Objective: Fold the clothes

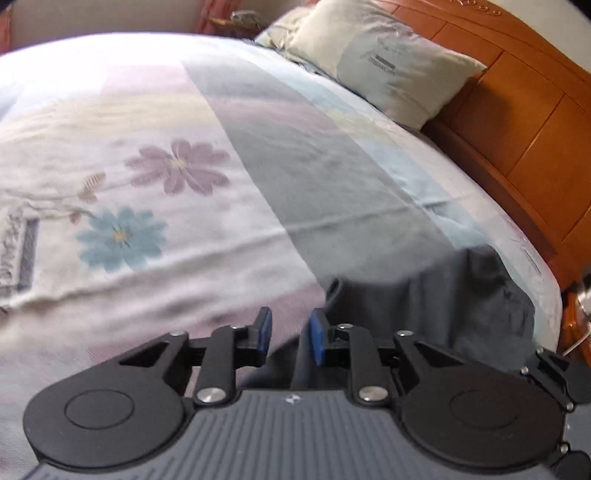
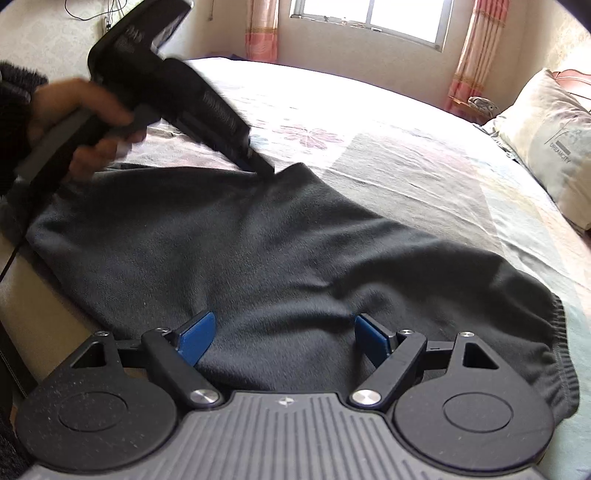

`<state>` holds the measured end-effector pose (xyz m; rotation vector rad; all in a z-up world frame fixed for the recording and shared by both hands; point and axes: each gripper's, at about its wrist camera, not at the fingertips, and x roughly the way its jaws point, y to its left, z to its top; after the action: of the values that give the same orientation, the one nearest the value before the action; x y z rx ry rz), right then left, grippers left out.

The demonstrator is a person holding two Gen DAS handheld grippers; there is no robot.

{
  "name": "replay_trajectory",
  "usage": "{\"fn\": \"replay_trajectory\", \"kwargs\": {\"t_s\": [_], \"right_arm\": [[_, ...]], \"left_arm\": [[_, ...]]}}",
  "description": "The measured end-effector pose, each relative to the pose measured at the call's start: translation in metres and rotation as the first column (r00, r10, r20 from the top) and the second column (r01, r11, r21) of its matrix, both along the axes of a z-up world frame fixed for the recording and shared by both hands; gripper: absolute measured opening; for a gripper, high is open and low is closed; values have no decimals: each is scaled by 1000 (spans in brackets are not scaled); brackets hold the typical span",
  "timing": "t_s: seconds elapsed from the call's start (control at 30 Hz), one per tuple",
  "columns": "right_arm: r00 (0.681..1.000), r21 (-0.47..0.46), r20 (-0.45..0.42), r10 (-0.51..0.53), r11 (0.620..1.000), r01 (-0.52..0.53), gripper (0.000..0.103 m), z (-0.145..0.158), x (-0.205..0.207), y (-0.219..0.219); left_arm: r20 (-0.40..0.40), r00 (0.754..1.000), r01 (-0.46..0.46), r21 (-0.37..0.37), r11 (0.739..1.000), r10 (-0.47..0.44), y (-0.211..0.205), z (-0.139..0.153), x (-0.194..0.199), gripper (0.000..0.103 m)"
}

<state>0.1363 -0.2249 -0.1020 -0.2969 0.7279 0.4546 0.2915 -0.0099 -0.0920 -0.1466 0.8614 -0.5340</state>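
Note:
A dark grey fleece garment [image 2: 280, 251] lies spread on the flowered bedsheet [image 2: 388, 147], with a ribbed elastic hem at its right end. My right gripper [image 2: 284, 338] hovers open and wide over the garment's near part, nothing between its blue pads. A hand holds my left gripper [image 2: 263, 168] at the garment's far edge, where the cloth puckers up at its tip. In the left wrist view the left gripper [image 1: 290, 334] has its blue pads close together with a dark fold of the garment [image 1: 424, 295] between them.
A cream pillow [image 1: 384, 62] leans on the orange wooden headboard [image 1: 524, 122] at the bed's right. A window [image 2: 373, 18] with pink curtains lies beyond the bed. The mattress side [image 2: 33, 295] drops off at the left.

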Motion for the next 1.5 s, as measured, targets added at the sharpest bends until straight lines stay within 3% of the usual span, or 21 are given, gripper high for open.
{"fn": "replay_trajectory", "kwargs": {"t_s": [0.1, 0.2, 0.3, 0.4, 0.5, 0.57, 0.63, 0.7, 0.83, 0.93, 1.0, 1.1, 1.13, 1.2, 1.4, 1.5], "right_arm": [[1000, 11, -2, -12, 1000, 12, 86, 0, -3, -4], [1000, 18, -3, -19, 1000, 19, 86, -1, -3, -7], [1000, 24, -4, -25, 999, 25, 86, -2, -3, -9], [999, 32, -10, -36, 999, 36, 87, -2, -5, -11], [999, 38, -13, -46, 998, 46, 87, -3, -7, -14], [999, 35, -11, -49, 998, 50, 87, -3, -8, -13], [999, 30, -8, -51, 998, 51, 87, -3, -8, -12], [999, 24, -2, -54, 998, 54, 87, -3, -9, -11], [998, 34, -10, -67, 997, 68, 88, -3, -9, -12], [997, 27, -14, -69, 997, 70, 88, -2, -8, -11], [998, 15, -11, -69, 998, 69, 88, -1, -10, -9], [997, 2, -7, -73, 997, 73, 88, 0, -11, -7], [997, -3, -6, -73, 997, 73, 88, 0, -11, -6], [997, -15, 0, -75, 997, 75, 88, 1, -12, -4], [997, -56, 20, -76, 995, 77, 88, 3, -16, 3], [997, -72, 25, -78, 994, 80, 88, 4, -17, 5]], "left_arm": [[43, 999, 8, -34, 999, -7, 9, 20, -14, 29], [34, 997, 70, -32, 997, -69, 14, 25, -39, 40], [-21, 994, 109, 58, 992, -108, 9, 11, -61, 43], [-72, 996, 59, 89, 994, -53, 18, 2, -74, 42], [-6, 1000, 22, -3, 1000, -22, 36, 21, -82, 42], [45, 999, -27, -15, 1000, 27, 47, 32, -78, 42], [66, 995, -78, 60, 995, 74, 54, 33, -69, 37], [86, 994, -79, 168, 983, 65, 54, 27, -67, 29], [72, 997, 20, 286, 958, -42, 44, 9, -75, 30], [80, 994, 37, 410, 911, -77, 37, -9, -79, 31], [72, 994, 51, 388, 920, -86, 39, -11, -79, 29], [64, 992, 76, 407, 910, -112, 36, -10, -80, 27], [65, 990, 86, 418, 905, -124, 33, -9, -82, 14], [85, 988, 80, 445, 892, -131, 28, -8, -87, 7], [114, 988, -142, 346, 928, 108, 69, 6, -80, 3], [107, 984, -169, 263, 950, 146, 85, 21, -91, 5]]}}
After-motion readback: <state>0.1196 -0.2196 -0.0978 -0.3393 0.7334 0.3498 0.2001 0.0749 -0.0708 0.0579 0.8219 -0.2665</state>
